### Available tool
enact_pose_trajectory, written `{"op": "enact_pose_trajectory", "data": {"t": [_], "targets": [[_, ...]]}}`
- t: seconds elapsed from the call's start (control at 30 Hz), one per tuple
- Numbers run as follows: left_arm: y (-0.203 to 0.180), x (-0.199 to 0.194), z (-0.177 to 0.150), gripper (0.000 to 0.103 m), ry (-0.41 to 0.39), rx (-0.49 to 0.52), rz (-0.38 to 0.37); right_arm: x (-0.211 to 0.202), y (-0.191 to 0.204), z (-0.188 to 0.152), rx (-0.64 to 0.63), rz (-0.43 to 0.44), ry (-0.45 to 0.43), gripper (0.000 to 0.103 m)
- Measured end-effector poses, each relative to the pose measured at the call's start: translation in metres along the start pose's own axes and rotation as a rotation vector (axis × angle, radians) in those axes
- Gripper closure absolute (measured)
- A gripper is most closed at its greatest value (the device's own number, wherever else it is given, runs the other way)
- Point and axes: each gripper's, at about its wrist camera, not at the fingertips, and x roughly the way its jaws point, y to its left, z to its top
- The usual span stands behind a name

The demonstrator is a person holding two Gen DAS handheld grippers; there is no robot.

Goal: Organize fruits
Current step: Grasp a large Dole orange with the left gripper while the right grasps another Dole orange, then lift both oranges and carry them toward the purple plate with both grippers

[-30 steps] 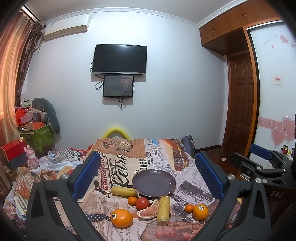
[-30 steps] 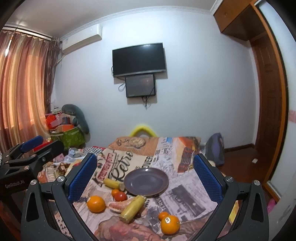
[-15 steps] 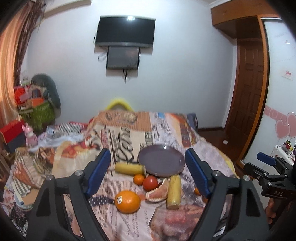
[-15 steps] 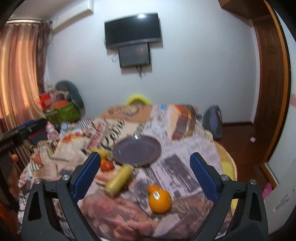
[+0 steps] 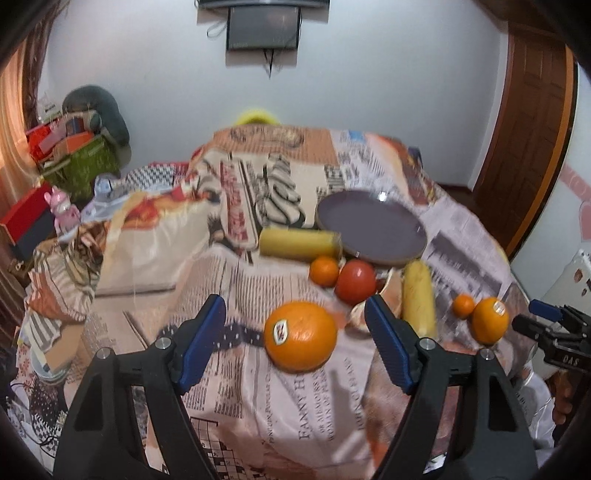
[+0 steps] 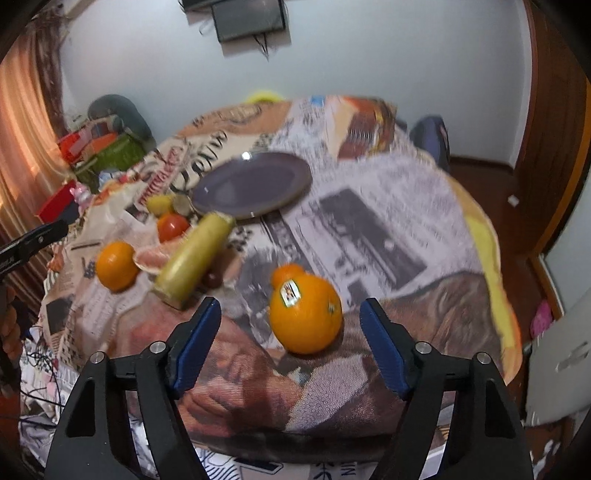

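Note:
A big orange with a sticker (image 5: 301,339) lies on the printed cloth between the blue pads of my left gripper (image 5: 294,302). Its jaws are closing, with a gap on both sides of the fruit. A second stickered orange (image 6: 304,314) sits between the pads of my right gripper (image 6: 290,302), also closing and not touching it. A small tangerine (image 6: 284,275) rests right behind that orange. The purple plate (image 5: 369,229) stands empty further back. In front of it lie two yellow cobs (image 5: 299,243) (image 5: 417,299), a tomato (image 5: 356,284), a tangerine (image 5: 324,271) and a grapefruit slice (image 5: 391,291).
The newspaper-print cloth (image 5: 288,398) drapes over the table's near edge. Boxes, a green bag (image 5: 79,166) and a pink toy (image 5: 64,208) crowd the left side. A wooden door (image 5: 532,140) stands at the right and a screen (image 5: 263,27) hangs on the far wall.
Both grippers have dropped and tipped down toward the table, and their jaws have narrowed. Each now has an orange between its fingers; the wall has slid up out of view.

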Motion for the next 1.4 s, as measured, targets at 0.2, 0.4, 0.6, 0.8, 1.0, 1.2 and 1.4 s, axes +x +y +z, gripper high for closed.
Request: {"op": "enact_pose_trajectory", "data": {"t": [0.2, 0.4, 0.6, 0.8, 1.0, 1.2, 1.4], "targets": [[0.008, 0.035, -0.012, 0.025, 0.120, -0.009, -0.020, 0.025, -0.006, 0.001, 0.021, 0.004, 0.064, 0.029], [0.009, 0.062, -0.018, 0.025, 0.191, -0.017, -0.022, 0.042, -0.009, -0.001, 0.033, 0.029, 0.114, 0.032], [0.007, 0.079, -0.017, 0.024, 0.219, -0.026, -0.048, 0.054, -0.015, -0.002, 0.056, 0.047, 0.145, 0.043], [0.000, 0.093, -0.015, 0.024, 0.233, -0.012, -0.041, 0.055, -0.022, -0.002, 0.081, 0.073, 0.141, 0.045], [-0.003, 0.096, -0.014, 0.034, 0.234, -0.002, -0.035, 0.052, -0.020, 0.000, 0.076, 0.043, 0.126, 0.047], [-0.003, 0.091, -0.013, 0.035, 0.225, -0.008, -0.035, 0.039, -0.019, 0.005, 0.063, 0.021, 0.083, 0.047], [-0.006, 0.073, -0.004, 0.035, 0.177, 0.002, -0.039, 0.024, -0.015, 0.020, 0.045, 0.011, 0.015, 0.047]]}}
